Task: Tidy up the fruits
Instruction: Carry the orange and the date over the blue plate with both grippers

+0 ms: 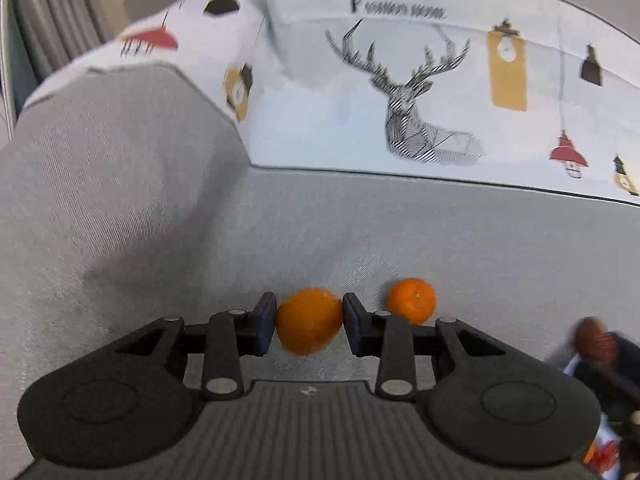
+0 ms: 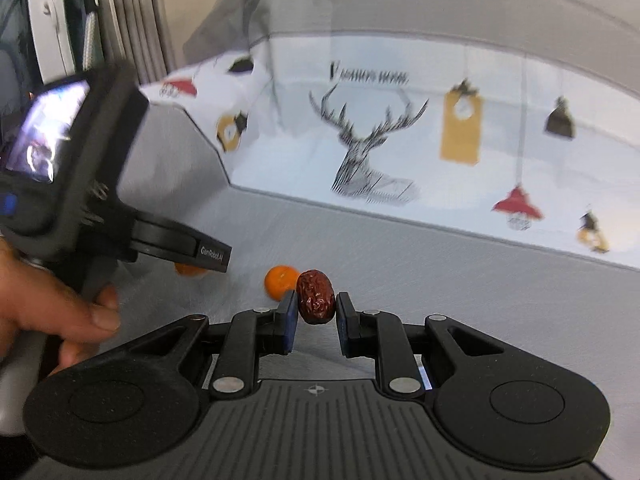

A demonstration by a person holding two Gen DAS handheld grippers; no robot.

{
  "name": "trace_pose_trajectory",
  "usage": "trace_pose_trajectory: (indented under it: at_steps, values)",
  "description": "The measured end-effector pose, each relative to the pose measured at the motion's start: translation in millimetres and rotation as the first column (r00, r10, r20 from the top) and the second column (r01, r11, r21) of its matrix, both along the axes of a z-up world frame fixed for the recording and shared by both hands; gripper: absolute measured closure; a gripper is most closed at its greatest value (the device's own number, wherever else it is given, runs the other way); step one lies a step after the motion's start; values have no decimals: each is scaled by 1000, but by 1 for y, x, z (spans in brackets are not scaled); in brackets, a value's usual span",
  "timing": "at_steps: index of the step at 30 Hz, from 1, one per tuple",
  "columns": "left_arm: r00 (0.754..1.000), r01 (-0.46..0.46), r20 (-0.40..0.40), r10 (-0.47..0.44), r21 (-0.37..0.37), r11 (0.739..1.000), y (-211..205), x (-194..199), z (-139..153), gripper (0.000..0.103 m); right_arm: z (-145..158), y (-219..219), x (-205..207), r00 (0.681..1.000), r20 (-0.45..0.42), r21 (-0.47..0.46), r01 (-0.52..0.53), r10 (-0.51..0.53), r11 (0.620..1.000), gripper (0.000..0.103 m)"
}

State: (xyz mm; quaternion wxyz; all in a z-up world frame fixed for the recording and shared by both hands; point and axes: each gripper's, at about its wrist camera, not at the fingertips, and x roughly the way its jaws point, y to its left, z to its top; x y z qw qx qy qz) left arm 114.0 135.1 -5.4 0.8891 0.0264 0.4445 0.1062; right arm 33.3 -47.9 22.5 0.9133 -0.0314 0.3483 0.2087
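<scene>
smooth round kumquat (image 1: pixel 309 321) sits pinched between my left tongs (image 1: pixel 309 322), jaws narrowed onto its glossy skin. wrinkled dark-red jujube (image 2: pixel 316 297) is clamped in my right tongs (image 2: pixel 316 312), nearly closed. both tilt down over woven grey sofa fabric (image 1: pixel 480 248). a second orange fruit (image 1: pixel 411 300) lies loose just beside, open seat beyond it up to the printed backrest (image 1: pixel 360 112).

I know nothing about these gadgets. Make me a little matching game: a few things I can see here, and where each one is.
Things:
1. wrinkled red date
2. first orange
3. second orange
4. deer picture

Places:
a. lying free on the grey cushion
b. pinched in the right claw
c. printed on the white cloth
d. pinched in the left claw

Pairs: 1-b, 2-d, 3-a, 4-c
</scene>
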Motion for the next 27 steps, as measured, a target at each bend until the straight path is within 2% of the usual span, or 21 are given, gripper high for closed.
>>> trace_pose_trajectory:
  at_steps: [6,10,13,18,20,27]
  values:
    - [996,53,66,-53,5,999,-23,-26,34,63,39,-48,-35,996,70,0,46,-46,999,81]
    - [987,130,98,-126,-37,991,-49,-56,48,63,38,-81,-52,989,64,29,128,-130,991,81]
    - [973,219,94,-213,-62,974,-74,-79,39,63,25,-98,-62,982,36,42,185,-186,982,82]
    - [941,338,59,-334,-83,938,-99,-96,20,63,13,-120,-73,973,32,-7,227,-227,974,82]
    - [930,367,71,-362,-81,927,-103,-99,17,63,7,-129,-74,969,24,-28,245,-244,969,82]
    - [916,401,59,-396,-120,908,-116,-100,8,63,-3,-138,-79,971,9,-62,238,-238,969,82]
